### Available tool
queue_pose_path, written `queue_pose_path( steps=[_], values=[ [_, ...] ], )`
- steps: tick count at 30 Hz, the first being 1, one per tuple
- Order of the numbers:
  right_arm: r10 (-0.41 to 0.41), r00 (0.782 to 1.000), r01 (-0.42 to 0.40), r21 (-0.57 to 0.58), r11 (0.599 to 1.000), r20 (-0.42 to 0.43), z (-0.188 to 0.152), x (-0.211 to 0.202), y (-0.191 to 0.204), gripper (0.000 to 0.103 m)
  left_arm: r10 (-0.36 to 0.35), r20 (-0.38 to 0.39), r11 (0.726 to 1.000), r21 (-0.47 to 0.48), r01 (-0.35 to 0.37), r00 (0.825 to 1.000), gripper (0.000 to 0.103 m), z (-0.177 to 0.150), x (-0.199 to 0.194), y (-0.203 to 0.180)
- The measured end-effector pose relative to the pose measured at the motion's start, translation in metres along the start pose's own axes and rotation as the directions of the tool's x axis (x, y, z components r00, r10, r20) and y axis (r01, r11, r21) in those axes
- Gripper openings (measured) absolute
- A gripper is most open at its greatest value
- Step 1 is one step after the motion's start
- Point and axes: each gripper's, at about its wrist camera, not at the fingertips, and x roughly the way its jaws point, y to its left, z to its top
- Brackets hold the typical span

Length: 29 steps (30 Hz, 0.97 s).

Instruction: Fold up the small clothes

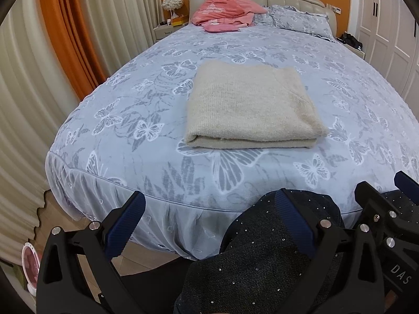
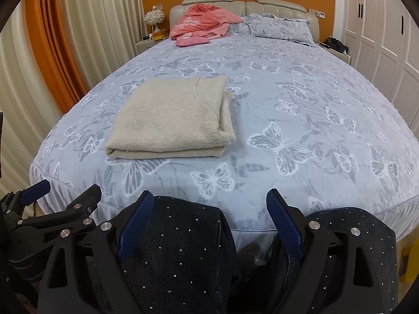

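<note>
On the bed: cream sweater [image 1: 251, 107] lies folded flat mid-bedspread [image 1: 157, 178], well apart from both tools.
Left gripper [image 1: 209, 225]: jaws wide, empty.
Right gripper [image 2: 212, 225]: jaws wide, empty.
Your step: judged finished; check edges square, press any loose layer down.
Beyond: pink garment [image 1: 225, 9] by the headboard, unfolded.

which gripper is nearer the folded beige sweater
Left, slightly. The folded beige sweater lies straight ahead of the left gripper; from the right gripper it sits ahead and off to the left. Neither touches it.

Folded cream sweater [image 2: 170, 116] on butterfly bedspread [image 2: 301, 99]
</note>
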Motion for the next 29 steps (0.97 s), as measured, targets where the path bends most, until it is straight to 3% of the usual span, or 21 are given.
queue_pose_path(
  steps=[18, 29],
  values=[
    [-0.001, 1.0, 0.001, 0.003, 1.0, 0.01, 0.0005, -0.0029, 0.0001, 0.086, 0.014, 0.022, 1.0, 0.002, -0.014, 1.0, 0.098, -0.0006, -0.0036, -0.001],
    [-0.02, 1.0, 0.02, 0.001, 1.0, 0.01, 0.0021, -0.0043, 0.0032, 0.086, 0.064, 0.028, 0.998, 0.006, -0.064, 0.998, 0.097, -0.0012, -0.0064, -0.0018]
  ],
)
